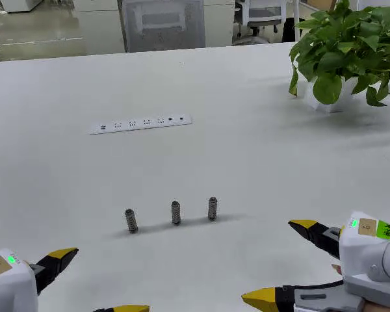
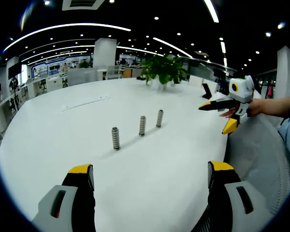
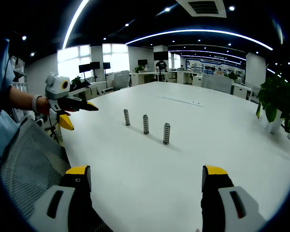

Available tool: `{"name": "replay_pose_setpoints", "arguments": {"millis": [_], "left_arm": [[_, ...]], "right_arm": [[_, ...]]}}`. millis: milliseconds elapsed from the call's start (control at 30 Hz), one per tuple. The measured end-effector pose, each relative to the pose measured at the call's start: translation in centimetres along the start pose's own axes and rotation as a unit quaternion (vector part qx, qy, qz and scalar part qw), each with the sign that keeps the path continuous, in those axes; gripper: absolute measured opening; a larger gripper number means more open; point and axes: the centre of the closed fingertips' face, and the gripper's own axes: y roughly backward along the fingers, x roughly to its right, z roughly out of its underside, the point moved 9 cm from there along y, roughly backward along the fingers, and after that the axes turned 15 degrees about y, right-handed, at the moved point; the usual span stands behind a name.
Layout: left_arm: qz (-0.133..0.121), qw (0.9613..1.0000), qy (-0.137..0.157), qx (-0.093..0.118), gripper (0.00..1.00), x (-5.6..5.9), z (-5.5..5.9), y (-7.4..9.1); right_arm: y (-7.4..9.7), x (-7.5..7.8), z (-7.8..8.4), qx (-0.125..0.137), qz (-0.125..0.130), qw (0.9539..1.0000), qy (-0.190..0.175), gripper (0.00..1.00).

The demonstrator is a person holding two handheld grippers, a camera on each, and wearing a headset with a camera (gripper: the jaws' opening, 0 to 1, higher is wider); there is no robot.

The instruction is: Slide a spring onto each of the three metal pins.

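Springs (image 1: 175, 212), 3 in a row, stand upright; left gripper (image 2: 150, 168) and right gripper (image 3: 145, 170) hover spread wide, empty.

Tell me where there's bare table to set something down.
Bare: between the pins and the power strip, and right of the pins up to the plant. Tightest in front, by the left gripper and right gripper.

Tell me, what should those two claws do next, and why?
Probably just draw both back and stop. The left spring, middle spring and right spring already stand upright on the table, seemingly over their pins, and the left gripper and right gripper are open, empty and apart from them.
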Motion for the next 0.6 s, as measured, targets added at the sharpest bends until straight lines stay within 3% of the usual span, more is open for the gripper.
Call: {"name": "replay_pose_setpoints", "arguments": {"millis": [600], "left_arm": [[-0.011, 0.9999, 0.002, 0.004, 1.0, 0.26, 0.3, 0.05]], "right_arm": [[0.04, 0.09, -0.15, 0.003, 0.007, 1.0, 0.002, 0.97]]}}
